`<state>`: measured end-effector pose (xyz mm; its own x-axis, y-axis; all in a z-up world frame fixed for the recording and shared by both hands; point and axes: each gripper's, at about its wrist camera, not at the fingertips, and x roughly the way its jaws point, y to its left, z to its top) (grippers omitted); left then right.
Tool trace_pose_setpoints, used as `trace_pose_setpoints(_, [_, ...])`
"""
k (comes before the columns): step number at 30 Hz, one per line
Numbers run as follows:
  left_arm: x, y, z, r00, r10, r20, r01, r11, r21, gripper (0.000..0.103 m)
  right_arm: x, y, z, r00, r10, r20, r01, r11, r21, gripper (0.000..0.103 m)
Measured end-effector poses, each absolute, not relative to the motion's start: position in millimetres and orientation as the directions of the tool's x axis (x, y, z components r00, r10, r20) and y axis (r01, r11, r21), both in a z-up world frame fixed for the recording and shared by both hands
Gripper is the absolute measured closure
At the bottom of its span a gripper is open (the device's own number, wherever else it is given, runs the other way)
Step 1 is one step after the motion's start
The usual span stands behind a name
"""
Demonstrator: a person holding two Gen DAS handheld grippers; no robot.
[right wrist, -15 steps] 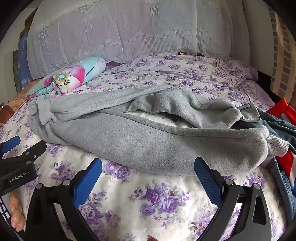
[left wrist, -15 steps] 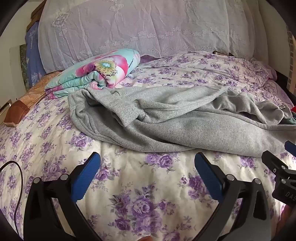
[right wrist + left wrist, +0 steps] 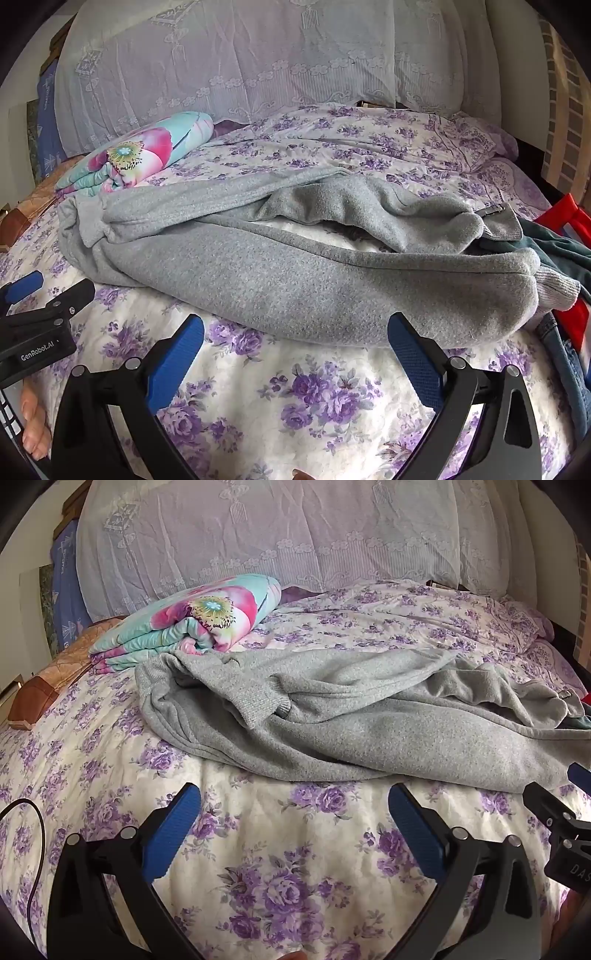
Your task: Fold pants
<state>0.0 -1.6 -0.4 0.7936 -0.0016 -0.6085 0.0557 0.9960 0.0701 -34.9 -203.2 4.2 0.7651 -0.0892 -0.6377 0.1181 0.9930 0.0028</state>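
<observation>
Grey fleece pants (image 3: 369,723) lie rumpled across the flowered bed, legs bunched lengthwise, one ribbed cuff (image 3: 258,698) folded over near the left end. In the right wrist view the pants (image 3: 295,280) stretch left to right, with a ribbed cuff (image 3: 554,291) at the right end. My left gripper (image 3: 293,801) is open and empty, just short of the pants' near edge. My right gripper (image 3: 295,328) is open and empty, its fingertips at the pants' near edge. Each gripper shows at the edge of the other's view.
A folded floral blanket (image 3: 195,620) lies behind the pants' left end. A lace-covered pillow (image 3: 295,535) stands at the back. Dark green, red and denim clothes (image 3: 565,258) are piled at the right. A brown cushion (image 3: 33,701) sits at the left edge.
Both grippers have barely moved; the views are almost the same as half a second ago.
</observation>
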Motion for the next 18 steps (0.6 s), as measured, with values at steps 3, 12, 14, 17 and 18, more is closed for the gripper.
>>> trace_pose_setpoints(3, [1.5,1.9,-2.2,0.793,-0.003,-0.609,0.058,0.996,0.071,0.004,-34.9,-203.3,4.3,0.765,-0.088,-0.638,0.117,0.993,0.004,0.003])
trace_pose_setpoints(12, [1.6,1.1,-2.8,0.791,-0.002,-0.612,0.057,0.996,0.07,0.004,-35.6,-202.4,5.9,0.766,-0.088,-0.636,0.116,0.993,0.003,0.003])
trace_pose_setpoints(14, [1.8,1.2,-2.6,0.791,-0.003,-0.612,0.058,0.996,0.07,0.004,-35.6,-202.3,6.3,0.766,-0.087,-0.637,0.116,0.993,0.003,0.003])
trace_pose_setpoints(17, [1.9,1.3,-2.4,0.791,-0.003,-0.612,0.058,0.996,0.07,0.004,-35.5,-202.2,6.7,0.766,-0.087,-0.637,0.116,0.993,0.003,0.003])
trace_pose_setpoints(18, [2.0,1.5,-2.3,0.791,-0.003,-0.612,0.058,0.996,0.069,0.004,-35.5,-202.2,6.9,0.766,-0.087,-0.637,0.116,0.993,0.004,0.003])
